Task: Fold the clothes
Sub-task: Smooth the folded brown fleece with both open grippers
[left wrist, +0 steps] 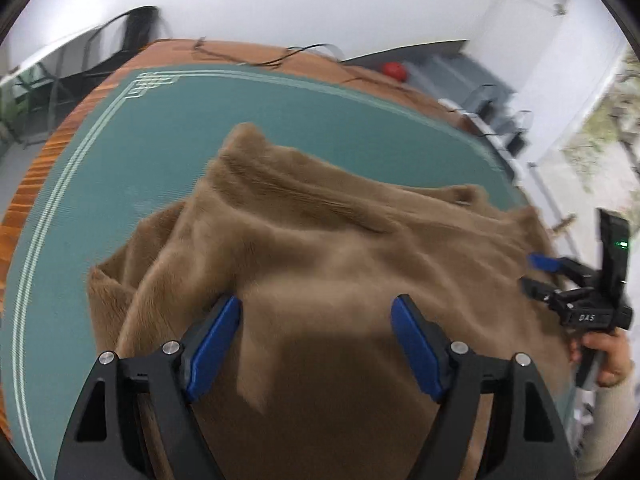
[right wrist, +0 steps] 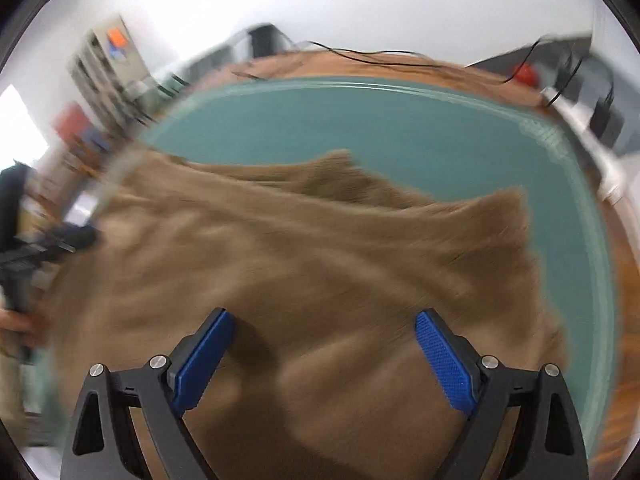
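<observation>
A tan fleecy garment (left wrist: 320, 248) lies rumpled on a teal mat (left wrist: 160, 140), its folds running toward the far side. My left gripper (left wrist: 316, 308) hovers over the near part of the cloth, its blue pads wide apart and nothing between them. In the right wrist view the same garment (right wrist: 304, 248) fills the middle, blurred by motion. My right gripper (right wrist: 324, 320) hangs above it, open, with only cloth below the gap. That right gripper (left wrist: 538, 272) also shows at the right edge of the left wrist view, held by a hand (left wrist: 608, 356), jaws apart beside the cloth's edge.
The teal mat (right wrist: 400, 128) covers a wooden table (left wrist: 36, 184) whose rim shows at left. Black cables (right wrist: 380, 56) trail across the far table edge. A red object (left wrist: 394, 70) and grey furniture stand beyond the table. Shelves (right wrist: 108, 68) line the far wall.
</observation>
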The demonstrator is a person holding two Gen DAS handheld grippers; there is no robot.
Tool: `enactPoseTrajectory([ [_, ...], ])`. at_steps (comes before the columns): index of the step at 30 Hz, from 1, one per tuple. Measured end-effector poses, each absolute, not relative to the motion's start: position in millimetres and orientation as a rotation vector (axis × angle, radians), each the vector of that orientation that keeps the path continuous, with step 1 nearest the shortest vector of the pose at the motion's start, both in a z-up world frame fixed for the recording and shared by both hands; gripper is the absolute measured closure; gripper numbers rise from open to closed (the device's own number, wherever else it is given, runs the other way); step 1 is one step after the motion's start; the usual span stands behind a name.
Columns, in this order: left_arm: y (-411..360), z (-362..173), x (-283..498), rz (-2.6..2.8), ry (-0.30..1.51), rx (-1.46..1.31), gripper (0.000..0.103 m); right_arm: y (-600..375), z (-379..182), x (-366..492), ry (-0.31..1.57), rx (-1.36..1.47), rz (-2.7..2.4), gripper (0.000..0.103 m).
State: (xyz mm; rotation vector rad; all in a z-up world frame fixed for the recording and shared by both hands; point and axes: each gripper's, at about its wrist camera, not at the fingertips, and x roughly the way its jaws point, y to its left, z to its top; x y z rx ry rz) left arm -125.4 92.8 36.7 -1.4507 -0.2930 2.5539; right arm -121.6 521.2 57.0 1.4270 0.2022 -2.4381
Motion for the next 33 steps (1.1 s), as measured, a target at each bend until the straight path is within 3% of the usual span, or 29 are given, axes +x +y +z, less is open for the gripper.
enactPoseTrajectory([
  [3,80.4,26.8,-132.6,2.582,-0.332,-1.466,0.022,535.1,46.5,-143.0,0.2,1.463,-2.471,0.008],
  [9,92.4,24.3,-131.3,2.639,-0.195,-1.467,0.021,529.5,44.2,-140.1,0.282,1.435,-2.467,0.006],
  [14,83.0,34.5,-123.8,2.606,-0.276,-1.466,0.021,542.1,64.1,-117.4,0.141,1.355,-2.477,0.005],
  [19,106.3,71.6,-77.3,2.613,-0.201,-1.306,0.021,561.2,100.6,-51.9,0.005,1.198,-2.525,0.005],
  [26,166.7,69.6,-40.3,2.439,-0.104,-1.275,0.019,542.2,113.1,46.2,0.139,1.107,-2.496,0.005],
  [33,180.1,35.6,-37.1,2.433,-0.042,-1.305,0.018,518.1,49.7,71.7,0.354,1.233,-2.472,0.0],
])
